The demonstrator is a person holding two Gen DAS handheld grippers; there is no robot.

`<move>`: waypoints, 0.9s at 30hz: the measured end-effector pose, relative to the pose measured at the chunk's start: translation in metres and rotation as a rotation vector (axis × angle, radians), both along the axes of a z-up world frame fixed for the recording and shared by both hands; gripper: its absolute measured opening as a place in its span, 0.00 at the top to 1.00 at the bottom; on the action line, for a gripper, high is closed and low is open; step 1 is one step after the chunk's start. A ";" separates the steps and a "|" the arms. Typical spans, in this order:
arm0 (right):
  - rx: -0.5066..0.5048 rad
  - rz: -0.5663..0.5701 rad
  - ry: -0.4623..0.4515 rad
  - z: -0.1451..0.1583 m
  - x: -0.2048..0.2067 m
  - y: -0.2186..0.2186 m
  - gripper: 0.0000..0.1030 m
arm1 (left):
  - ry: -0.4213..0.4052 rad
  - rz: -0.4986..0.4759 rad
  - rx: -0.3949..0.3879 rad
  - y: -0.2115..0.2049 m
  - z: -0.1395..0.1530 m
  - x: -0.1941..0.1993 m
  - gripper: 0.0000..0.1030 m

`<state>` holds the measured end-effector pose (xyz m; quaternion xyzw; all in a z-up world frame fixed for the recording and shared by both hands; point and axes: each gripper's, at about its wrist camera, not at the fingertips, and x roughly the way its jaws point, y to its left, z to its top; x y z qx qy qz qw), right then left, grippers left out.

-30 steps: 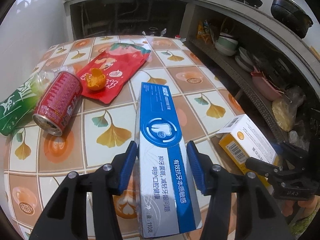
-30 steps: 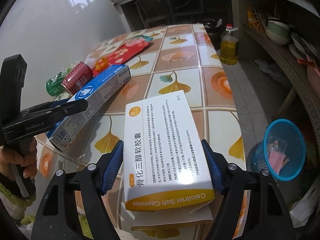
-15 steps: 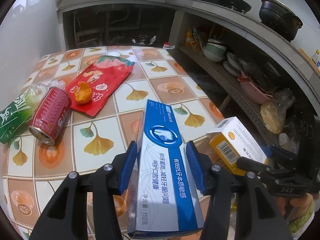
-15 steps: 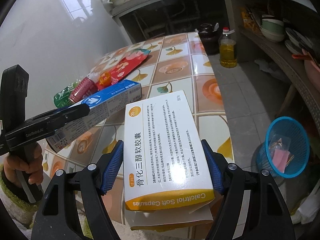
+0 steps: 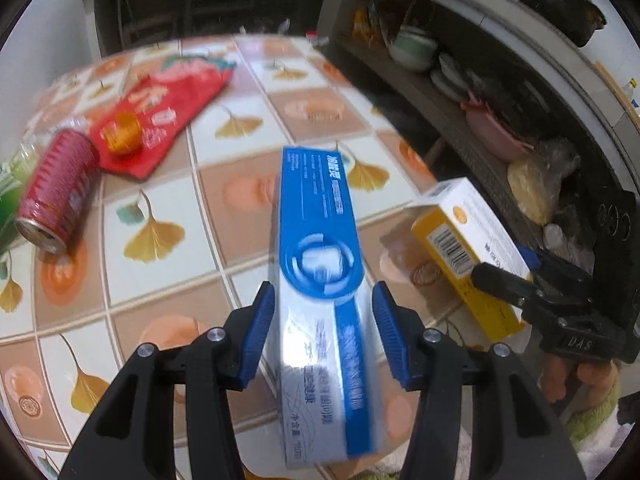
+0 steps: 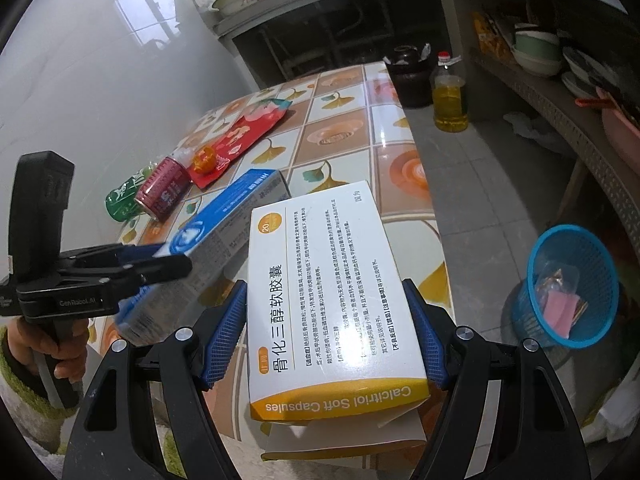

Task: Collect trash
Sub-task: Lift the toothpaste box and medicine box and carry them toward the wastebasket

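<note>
Both boxes now hang farther out from the tiled table (image 6: 404, 168) than a second ago, toward the floor side. Left gripper (image 5: 324, 332) clamps the blue toothpaste box (image 5: 320, 248) across its narrow sides; right gripper (image 6: 324, 332) grips the white-and-yellow medicine box (image 6: 320, 280) across its width, so each long carton rides lengthwise between the pads. Blue basket (image 6: 568, 280), the likely bin, stands on the floor just beyond. Red can (image 5: 56, 192) and red wrapper (image 5: 168, 100) lie uncollected.
</note>
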<state>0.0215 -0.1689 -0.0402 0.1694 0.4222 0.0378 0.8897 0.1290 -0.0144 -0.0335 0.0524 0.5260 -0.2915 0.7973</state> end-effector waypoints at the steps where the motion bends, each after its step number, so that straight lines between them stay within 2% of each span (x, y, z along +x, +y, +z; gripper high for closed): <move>1: 0.000 0.001 0.002 0.000 0.001 0.000 0.31 | 0.012 -0.010 0.006 -0.001 -0.001 0.001 0.52; 4: 0.002 0.002 0.006 -0.002 0.002 -0.001 0.31 | 0.035 -0.038 0.021 -0.005 -0.002 0.007 0.41; 9: 0.005 0.006 0.014 -0.005 0.004 0.000 0.31 | 0.111 -0.047 0.042 -0.014 -0.013 0.029 0.41; 12: 0.009 0.002 0.019 -0.007 0.003 -0.002 0.31 | 0.110 -0.063 0.080 -0.022 -0.018 0.037 0.41; 15: 0.012 -0.004 0.021 -0.008 0.002 -0.005 0.31 | 0.120 -0.076 0.093 -0.026 -0.022 0.040 0.50; 22: 0.014 -0.014 0.019 -0.007 0.002 -0.008 0.31 | 0.080 -0.060 0.052 -0.022 -0.014 0.034 0.52; 27: 0.021 -0.024 -0.005 -0.001 -0.002 -0.014 0.31 | 0.028 -0.064 0.015 -0.021 0.004 0.022 0.52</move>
